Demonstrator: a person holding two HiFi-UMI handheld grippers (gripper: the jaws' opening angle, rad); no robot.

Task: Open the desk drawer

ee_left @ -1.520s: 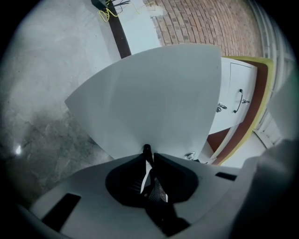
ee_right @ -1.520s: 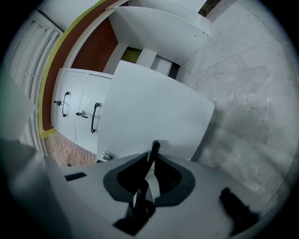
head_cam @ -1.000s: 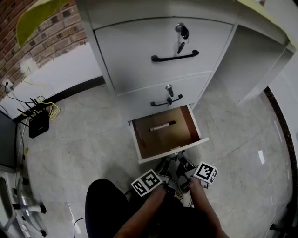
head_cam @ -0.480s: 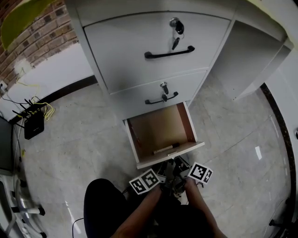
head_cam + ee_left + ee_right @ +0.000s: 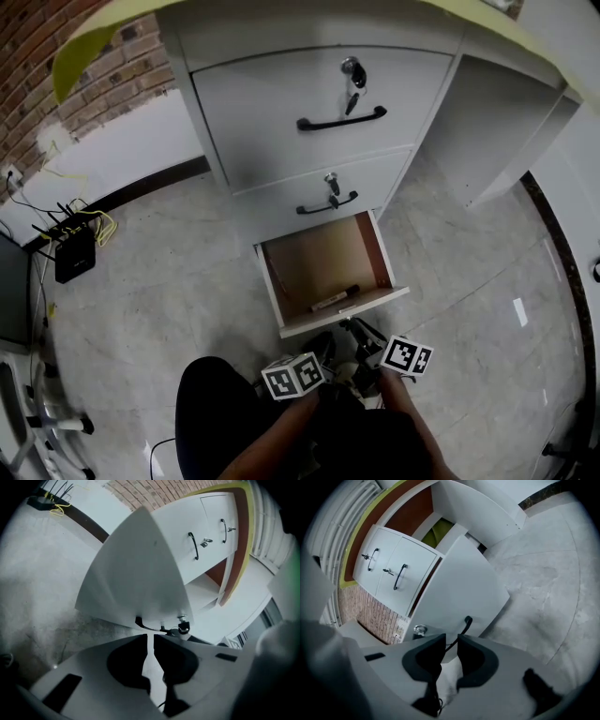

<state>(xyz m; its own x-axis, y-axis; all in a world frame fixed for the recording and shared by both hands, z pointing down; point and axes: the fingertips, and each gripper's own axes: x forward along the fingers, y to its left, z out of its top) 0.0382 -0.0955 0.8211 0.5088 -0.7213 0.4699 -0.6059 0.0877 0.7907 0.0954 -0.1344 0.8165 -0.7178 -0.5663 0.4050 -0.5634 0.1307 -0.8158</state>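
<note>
Grey marbled floor (image 5: 159, 272). White table (image 5: 487, 131) with a stack of three drawers.

Task item: the lowest white-fronted drawer with brown wood lining (image 5: 319, 258) sits at lower middle of the head view. It is pulled well out, and the two drawers above it are shut. Judgement: the opening is largely done.

Left gripper (image 5: 150, 641): fingers have just been closing to a narrow slit with nothing in it. They sit just short of the black bar handle (image 5: 150, 627).

Right gripper (image 5: 450, 644): fingers have just been opening. The handle's curved end lines up with the gap at the tips, but the pads are not pressing it.

Step in hand, as judged: letting go. Back both grippers straight off so neither finger snags the bar. If more travel is wanted, regrip squarely and pull evenly along the runners.

Only the head view shows the drawer's inside and the dark marker pen (image 5: 335, 298) lying against the front wall. Only the gripper views show the handle, the silver lock (image 5: 182, 626) and the finger gaps.
</note>
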